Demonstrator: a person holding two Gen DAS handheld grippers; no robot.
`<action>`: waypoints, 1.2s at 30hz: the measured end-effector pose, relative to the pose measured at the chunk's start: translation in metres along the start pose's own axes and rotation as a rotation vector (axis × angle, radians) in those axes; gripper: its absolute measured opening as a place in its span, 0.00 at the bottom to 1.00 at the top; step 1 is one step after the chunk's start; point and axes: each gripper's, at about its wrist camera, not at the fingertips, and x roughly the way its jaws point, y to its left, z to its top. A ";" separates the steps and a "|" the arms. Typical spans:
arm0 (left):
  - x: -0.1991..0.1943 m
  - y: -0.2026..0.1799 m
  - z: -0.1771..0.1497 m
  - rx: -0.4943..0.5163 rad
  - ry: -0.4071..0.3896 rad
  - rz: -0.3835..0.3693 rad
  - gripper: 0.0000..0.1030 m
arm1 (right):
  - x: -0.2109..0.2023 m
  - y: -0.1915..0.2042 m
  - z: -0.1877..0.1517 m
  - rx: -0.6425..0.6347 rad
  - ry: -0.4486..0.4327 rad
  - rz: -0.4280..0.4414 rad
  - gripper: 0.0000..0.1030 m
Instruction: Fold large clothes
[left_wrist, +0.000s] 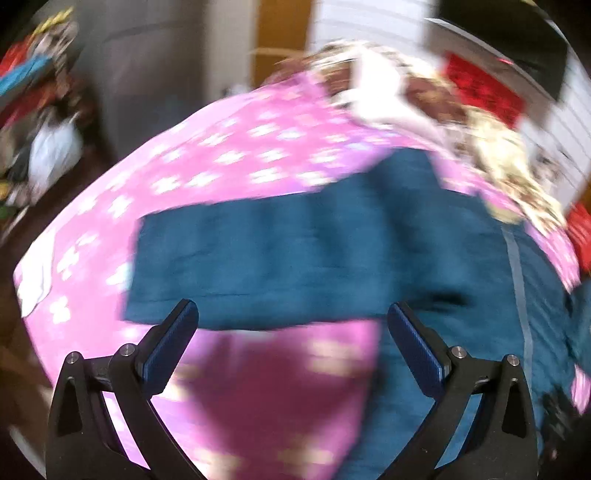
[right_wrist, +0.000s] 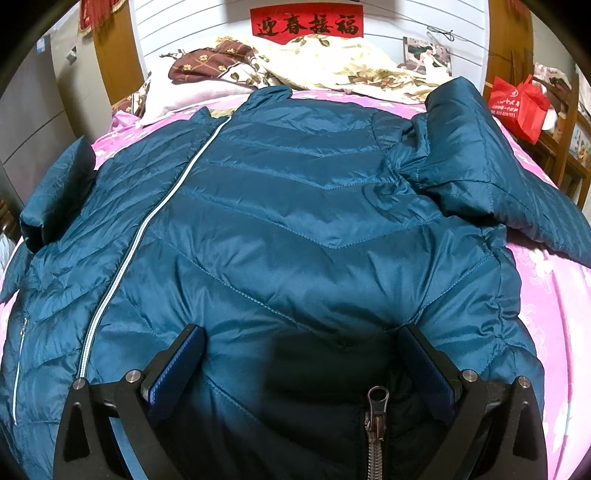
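Both tools stand wide and hold nothing: the right tool (right_wrist: 301, 363) over the jacket (right_wrist: 295, 192) spread on the pink bed sheet (right_wrist: 546, 295), the left tool (left_wrist: 291, 345) above its sleeve (left_wrist: 288, 254). Beyond lie pillows (right_wrist: 207, 74).

A bedroom. A bed covered by a pink sheet (right_wrist: 546, 295) with white flowers fills most of the view. At its far edge lie a cream floral quilt (right_wrist: 332, 62), a brown patterned pillow (right_wrist: 207, 61) and a pale pillow (right_wrist: 184, 98). Behind them, a white panelled wall (right_wrist: 380, 18) carries a red banner (right_wrist: 306, 23) with black Chinese characters and a photograph (right_wrist: 426, 53). A red bag (right_wrist: 517, 107) sits on wooden furniture (right_wrist: 569, 155) at the bed's right edge.
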 end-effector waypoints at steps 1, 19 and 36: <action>0.014 0.029 0.004 -0.046 0.027 0.026 1.00 | 0.000 0.000 0.000 -0.001 0.000 -0.001 1.00; 0.094 0.055 0.016 0.065 0.060 0.026 0.32 | 0.003 0.001 0.002 -0.012 0.007 -0.011 1.00; -0.002 0.199 0.068 -0.299 -0.137 0.323 0.10 | -0.007 -0.003 0.004 -0.016 -0.006 -0.020 1.00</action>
